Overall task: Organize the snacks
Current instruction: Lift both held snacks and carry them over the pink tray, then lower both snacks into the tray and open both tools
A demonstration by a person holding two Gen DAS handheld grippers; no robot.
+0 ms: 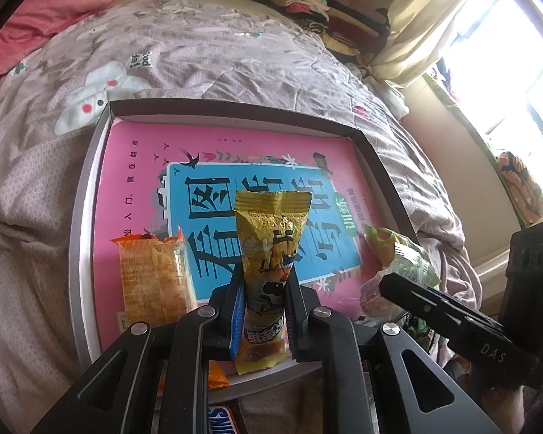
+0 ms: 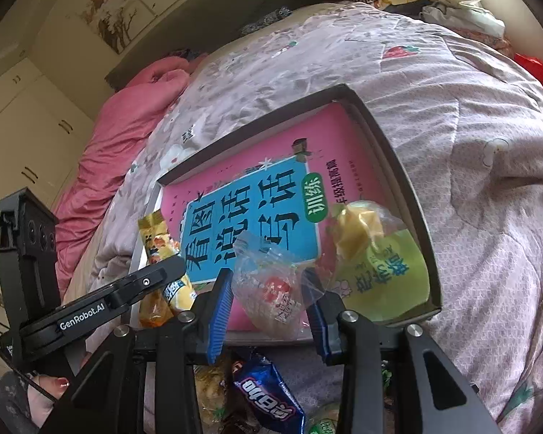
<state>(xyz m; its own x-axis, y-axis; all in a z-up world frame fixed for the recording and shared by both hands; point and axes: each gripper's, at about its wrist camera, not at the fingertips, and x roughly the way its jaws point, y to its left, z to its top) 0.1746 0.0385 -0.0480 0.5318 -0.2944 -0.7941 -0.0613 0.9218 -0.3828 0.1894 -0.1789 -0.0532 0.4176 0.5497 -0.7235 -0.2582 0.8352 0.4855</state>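
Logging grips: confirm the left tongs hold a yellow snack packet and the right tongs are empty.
Wrong on the right. The right tongs grip a clear-wrapped snack, seen in the right wrist view. The left tongs do hold the yellow snack packet.

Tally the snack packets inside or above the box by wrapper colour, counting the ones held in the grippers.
Yellow packet, held by the left gripper: 1
Orange packet: 1
Green packet: 1
Clear packet, held by the right gripper: 1
Total: 4

We see a glossy, crinkled foil yellow snack packet (image 1: 268,253), a clear plastic wrapper (image 2: 271,285) with creases, a soft quilted cloth bedspread (image 1: 206,58), and matt black plastic grippers carrying ribbed blue pads (image 2: 219,320)
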